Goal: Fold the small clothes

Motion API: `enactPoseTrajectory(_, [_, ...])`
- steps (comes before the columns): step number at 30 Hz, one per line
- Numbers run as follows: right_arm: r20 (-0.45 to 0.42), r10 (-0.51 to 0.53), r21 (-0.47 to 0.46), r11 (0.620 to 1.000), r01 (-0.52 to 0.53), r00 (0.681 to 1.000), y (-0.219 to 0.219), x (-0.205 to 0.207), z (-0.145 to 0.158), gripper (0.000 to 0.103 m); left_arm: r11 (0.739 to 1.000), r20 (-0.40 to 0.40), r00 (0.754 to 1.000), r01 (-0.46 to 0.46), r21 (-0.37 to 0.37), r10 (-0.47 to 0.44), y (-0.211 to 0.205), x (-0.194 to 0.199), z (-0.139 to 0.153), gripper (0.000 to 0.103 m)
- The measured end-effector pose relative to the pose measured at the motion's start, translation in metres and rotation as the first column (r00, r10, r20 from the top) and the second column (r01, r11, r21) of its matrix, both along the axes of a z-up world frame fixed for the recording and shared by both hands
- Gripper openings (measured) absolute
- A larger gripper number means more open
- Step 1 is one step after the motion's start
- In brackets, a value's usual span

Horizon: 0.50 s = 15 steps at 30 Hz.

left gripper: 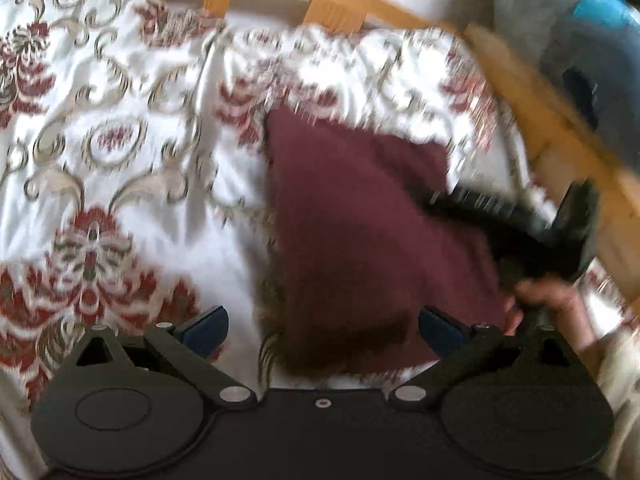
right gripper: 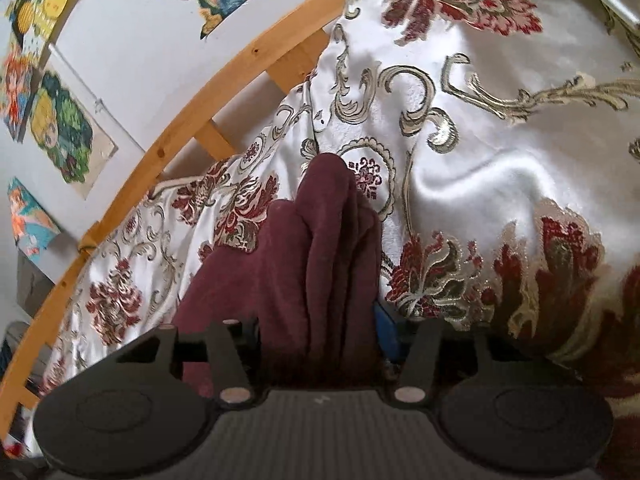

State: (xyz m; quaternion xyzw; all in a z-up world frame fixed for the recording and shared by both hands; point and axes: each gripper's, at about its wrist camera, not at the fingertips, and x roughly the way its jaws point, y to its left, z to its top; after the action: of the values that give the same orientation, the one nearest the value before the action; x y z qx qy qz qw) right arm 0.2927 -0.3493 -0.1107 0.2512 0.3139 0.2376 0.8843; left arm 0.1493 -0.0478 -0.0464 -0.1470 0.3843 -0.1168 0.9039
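Note:
A small maroon garment point(left gripper: 360, 232) lies on the floral bedspread point(left gripper: 120, 160); the left wrist view is motion-blurred. My left gripper point(left gripper: 324, 330) is open, its blue-padded fingertips point(left gripper: 208, 326) wide apart above the garment's near end, holding nothing. My right gripper point(left gripper: 520, 232) comes in from the right over the garment's right side, held by a hand point(left gripper: 540, 296). In the right wrist view the right gripper point(right gripper: 320, 320) is shut on a bunched fold of the maroon garment point(right gripper: 320, 248), which rises between its fingers; a blue pad point(right gripper: 386, 324) shows beside the cloth.
A wooden bed rail point(left gripper: 540, 112) runs along the far and right edge of the bed, also seen in the right wrist view point(right gripper: 160, 148). Colourful pictures point(right gripper: 60, 132) hang on the white wall behind. A person in grey and blue point(left gripper: 580, 40) is at the upper right.

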Motion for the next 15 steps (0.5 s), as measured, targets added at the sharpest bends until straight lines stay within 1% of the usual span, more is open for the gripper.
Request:
enactPoseTrajectory(2, [0.011,-0.001,-0.015,1.000,0.001,1.000,0.003,-0.001,0.000,0.058,0.999,0.029,1.000,-0.003,-0.044,0.004,0.005,0.005,0.007,0.101])
enactPoseTrajectory(3, [0.013,-0.001,-0.018,1.000,0.001,1.000,0.003,-0.001,-0.001,0.058,0.999,0.026,1.000,-0.008,-0.052,0.009,0.005,0.011,0.009,0.101])
enactPoseTrajectory(5, [0.020,-0.002,-0.018,1.000,0.002,1.000,0.003,-0.003,-0.001,0.059,0.999,0.004,1.000,-0.022,-0.048,0.023,0.004,0.026,0.010,0.101])
enactPoseTrajectory(7, [0.031,-0.002,-0.023,1.000,0.003,1.000,0.003,-0.004,-0.002,0.059,0.999,-0.034,0.999,-0.037,-0.025,0.036,0.003,0.042,0.007,0.101])
enactPoseTrajectory(9, [0.037,-0.004,-0.025,1.000,0.005,0.999,0.004,-0.005,-0.003,0.059,1.000,-0.073,0.997,-0.014,-0.016,0.013,0.001,0.055,0.001,0.100])
enactPoseTrajectory(11, [0.040,-0.004,-0.024,1.000,0.005,0.999,0.003,-0.006,-0.003,0.060,1.000,-0.107,0.994,0.001,-0.029,-0.004,0.001,0.061,-0.004,0.100])
enactPoseTrajectory(15, [0.043,-0.005,-0.020,1.000,0.006,0.999,0.003,-0.006,-0.004,0.060,0.998,-0.129,0.992,0.000,-0.059,-0.007,0.003,0.061,-0.014,0.100])
